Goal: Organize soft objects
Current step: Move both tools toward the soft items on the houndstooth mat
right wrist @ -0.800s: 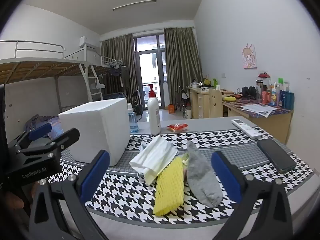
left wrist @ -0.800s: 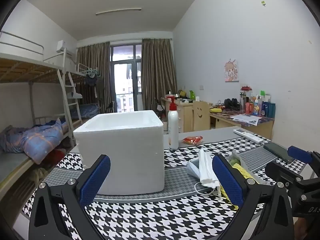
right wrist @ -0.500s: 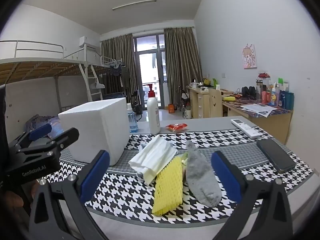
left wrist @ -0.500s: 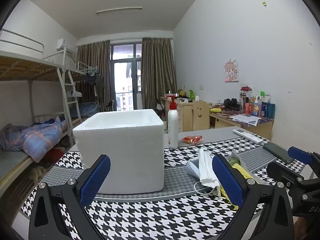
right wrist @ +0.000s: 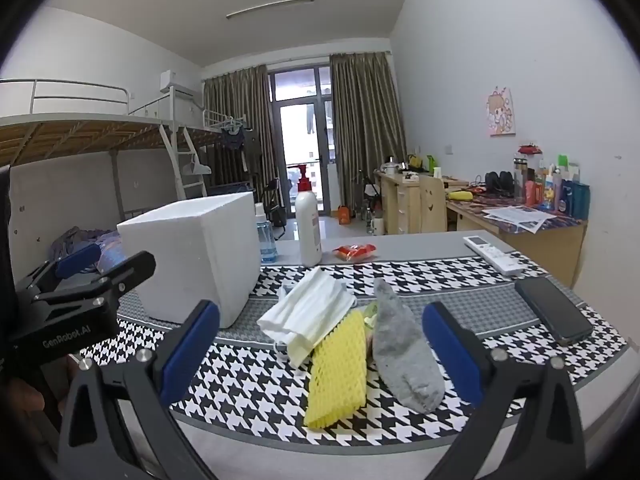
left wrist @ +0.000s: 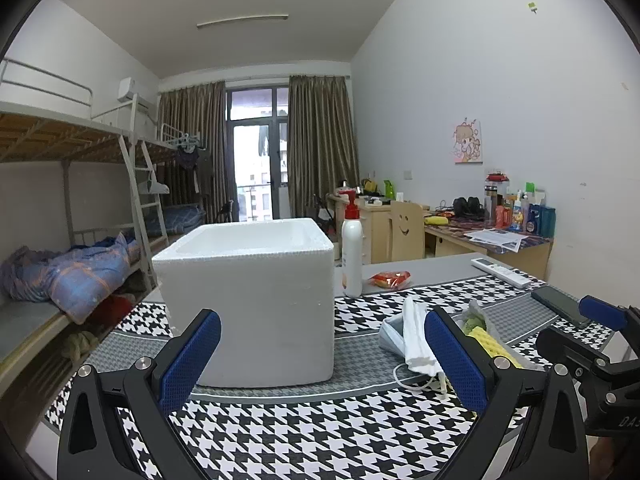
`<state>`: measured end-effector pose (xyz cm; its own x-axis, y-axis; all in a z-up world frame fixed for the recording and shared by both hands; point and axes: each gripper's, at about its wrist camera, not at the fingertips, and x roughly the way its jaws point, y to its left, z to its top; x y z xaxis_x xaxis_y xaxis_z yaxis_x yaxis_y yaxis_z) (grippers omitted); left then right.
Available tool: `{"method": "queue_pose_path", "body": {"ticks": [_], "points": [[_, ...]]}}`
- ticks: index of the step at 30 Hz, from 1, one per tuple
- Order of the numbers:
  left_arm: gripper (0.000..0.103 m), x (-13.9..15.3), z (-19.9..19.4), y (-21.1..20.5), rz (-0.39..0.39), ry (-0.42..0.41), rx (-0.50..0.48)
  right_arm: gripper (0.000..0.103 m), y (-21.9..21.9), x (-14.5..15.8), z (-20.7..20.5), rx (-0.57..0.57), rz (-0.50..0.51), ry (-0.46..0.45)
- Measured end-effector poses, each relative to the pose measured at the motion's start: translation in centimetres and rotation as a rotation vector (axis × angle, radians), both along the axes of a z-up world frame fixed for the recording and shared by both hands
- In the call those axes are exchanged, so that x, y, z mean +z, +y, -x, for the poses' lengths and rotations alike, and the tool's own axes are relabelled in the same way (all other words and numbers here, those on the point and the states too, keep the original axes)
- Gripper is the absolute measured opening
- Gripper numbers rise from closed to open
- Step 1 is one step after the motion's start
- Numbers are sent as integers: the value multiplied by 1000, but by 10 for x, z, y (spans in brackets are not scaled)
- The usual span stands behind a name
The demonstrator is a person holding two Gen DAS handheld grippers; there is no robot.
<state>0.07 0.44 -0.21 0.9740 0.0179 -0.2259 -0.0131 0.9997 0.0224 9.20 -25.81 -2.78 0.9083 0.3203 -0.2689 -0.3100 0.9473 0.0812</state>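
Observation:
A pile of soft things lies on the houndstooth table cloth: a stack of white face masks, a yellow foam net sleeve and a grey sock. My right gripper is open just before them, apart from them. A white foam box with an open top stands to the left. My left gripper is open in front of the box, nothing between its fingers. In the left wrist view the masks and yellow sleeve lie at the right, partly hidden by a finger.
A white pump bottle, a red snack packet, a clear bottle, a white remote and a black phone lie on the table. Bunk beds stand at the left, desks at the right.
The left wrist view has shifted slightly, the box sitting a little lower and the bedding further left. The right gripper has edged a little closer to the pile. Both stay open.

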Motion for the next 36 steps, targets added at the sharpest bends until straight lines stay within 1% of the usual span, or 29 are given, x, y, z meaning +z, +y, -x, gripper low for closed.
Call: {"method": "queue_pose_path", "body": {"ticks": [7, 23, 31, 36], "points": [[102, -1, 0, 1, 7, -5, -12, 102, 0, 0, 0, -3, 6, -6], [102, 4, 7, -4, 11, -19, -91, 102, -3, 2, 1, -11, 15, -7], [102, 6, 7, -3, 10, -20, -89, 102, -1, 3, 3, -2, 17, -14], [102, 6, 3, -3, 16, -4, -93, 102, -2, 3, 2, -5, 16, -9]]}}
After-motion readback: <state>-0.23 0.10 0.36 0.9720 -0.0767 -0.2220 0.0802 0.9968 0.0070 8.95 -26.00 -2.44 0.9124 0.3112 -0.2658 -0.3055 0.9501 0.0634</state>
